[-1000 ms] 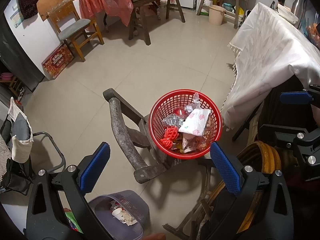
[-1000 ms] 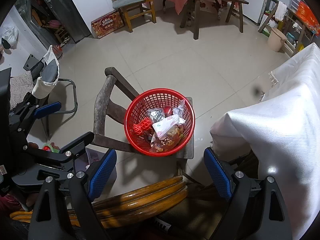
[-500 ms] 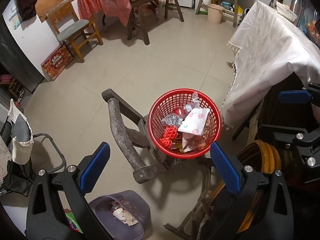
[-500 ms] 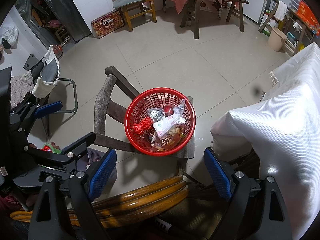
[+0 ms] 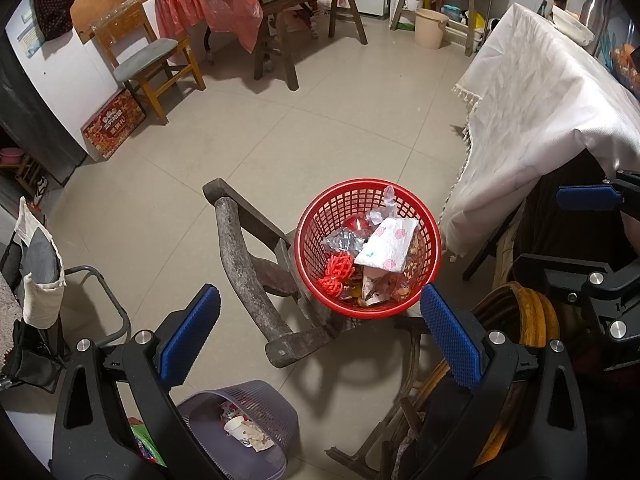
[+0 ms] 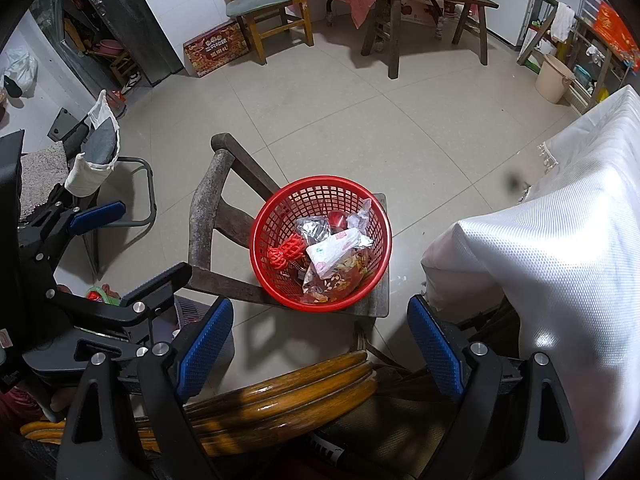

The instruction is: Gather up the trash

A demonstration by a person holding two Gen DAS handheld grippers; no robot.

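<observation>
A red plastic basket holding wrappers, a white patterned packet and a red foam net stands on the seat of an old wooden chair. My left gripper is open and empty, held above and in front of the basket. My right gripper is open and empty, also above the basket, over a glossy wooden chair back. A grey bin with a paper cup and scraps sits on the floor below the left gripper.
A table under a white cloth stands close on the right. A folding chair with a cloth bag is on the left. A bench, chair and red-covered table stand at the far wall.
Both grippers have drifted very slightly; the basket sits a touch higher in the views. Both stay open and empty.
</observation>
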